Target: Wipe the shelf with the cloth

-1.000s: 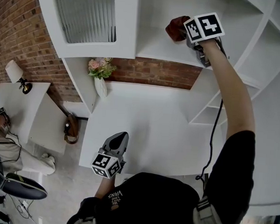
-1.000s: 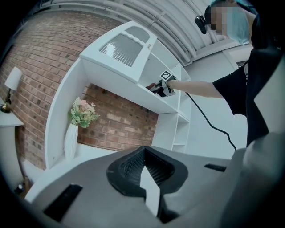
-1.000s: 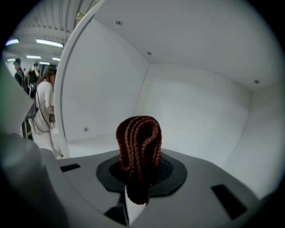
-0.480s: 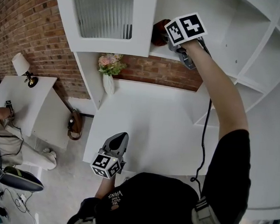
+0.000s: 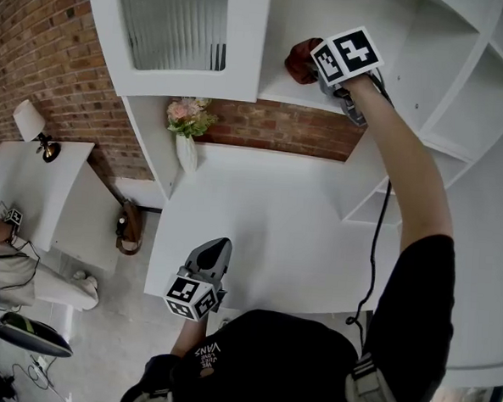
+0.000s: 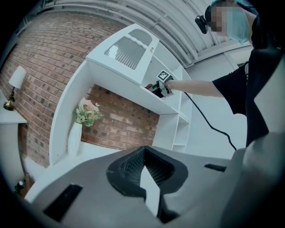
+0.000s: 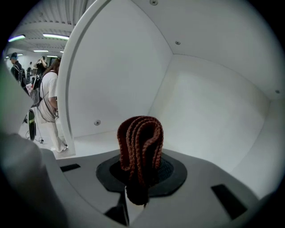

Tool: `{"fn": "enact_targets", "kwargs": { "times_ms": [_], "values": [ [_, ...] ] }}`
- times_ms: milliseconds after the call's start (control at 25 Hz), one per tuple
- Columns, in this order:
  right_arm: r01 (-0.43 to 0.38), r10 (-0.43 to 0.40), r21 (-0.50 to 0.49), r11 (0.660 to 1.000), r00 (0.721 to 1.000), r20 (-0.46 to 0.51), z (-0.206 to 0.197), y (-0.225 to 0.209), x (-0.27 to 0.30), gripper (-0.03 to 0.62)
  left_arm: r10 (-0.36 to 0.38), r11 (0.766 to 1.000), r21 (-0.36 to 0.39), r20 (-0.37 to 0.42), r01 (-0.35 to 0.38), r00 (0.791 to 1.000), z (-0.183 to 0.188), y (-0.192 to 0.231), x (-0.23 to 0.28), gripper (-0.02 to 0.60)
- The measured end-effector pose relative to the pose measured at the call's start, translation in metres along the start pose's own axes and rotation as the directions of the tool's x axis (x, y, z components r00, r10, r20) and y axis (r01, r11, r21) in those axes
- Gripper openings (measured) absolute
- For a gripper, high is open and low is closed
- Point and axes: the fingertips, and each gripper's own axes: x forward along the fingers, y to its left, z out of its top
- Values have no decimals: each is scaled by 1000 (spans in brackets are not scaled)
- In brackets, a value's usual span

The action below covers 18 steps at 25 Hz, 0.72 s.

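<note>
- Red brick wall (image 5: 40, 47) is backing a white built-in shelving unit, with a broad white desk top (image 5: 267, 222) lying below it.
- Right gripper (image 5: 317, 68) is reaching up at arm's length to the white upper shelf (image 5: 279, 91), its jaws clenching a folded, dark red knitted cloth (image 5: 301, 58).
- From the right gripper view, the cloth (image 7: 140, 142) is standing up in a looped fold between the jaws of the right gripper (image 7: 137, 180), inside the white shelf bay, with the shelf board (image 7: 89, 138) just beneath it.
- Whether the cloth is pressing on the board or hanging just above it cannot be told.
- Left gripper (image 5: 212, 255) is hovering low over the near edge of the desk top, well apart from the shelf.
- Its own view is showing the left gripper (image 6: 146, 171) with its jaw tips closed together and nothing between them.
- White vase (image 5: 185, 154) holding pink flowers (image 5: 187, 115) is standing at the back left corner of the desk top.
- Cabinet door with ribbed glass (image 5: 173, 21) is sitting left of the cloth.
</note>
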Motion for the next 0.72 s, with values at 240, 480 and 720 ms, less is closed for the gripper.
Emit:
{"fn": "enact_targets", "kwargs": {
  "times_ms": [240, 480, 720],
  "values": [
    [97, -96, 16, 995, 993, -68, -41, -48, -22, 70, -71, 997, 3, -14, 71, 997, -2, -14, 23, 5],
    [212, -211, -11, 977, 964, -164, -83, -95, -52, 69, -141, 990, 1, -30, 141, 990, -7, -31, 44, 5],
    [341, -352, -86, 936, 894, -276, -122, -139, -81, 67, -188, 982, -3, -40, 188, 981, -9, -41, 56, 5]
  ]
}}
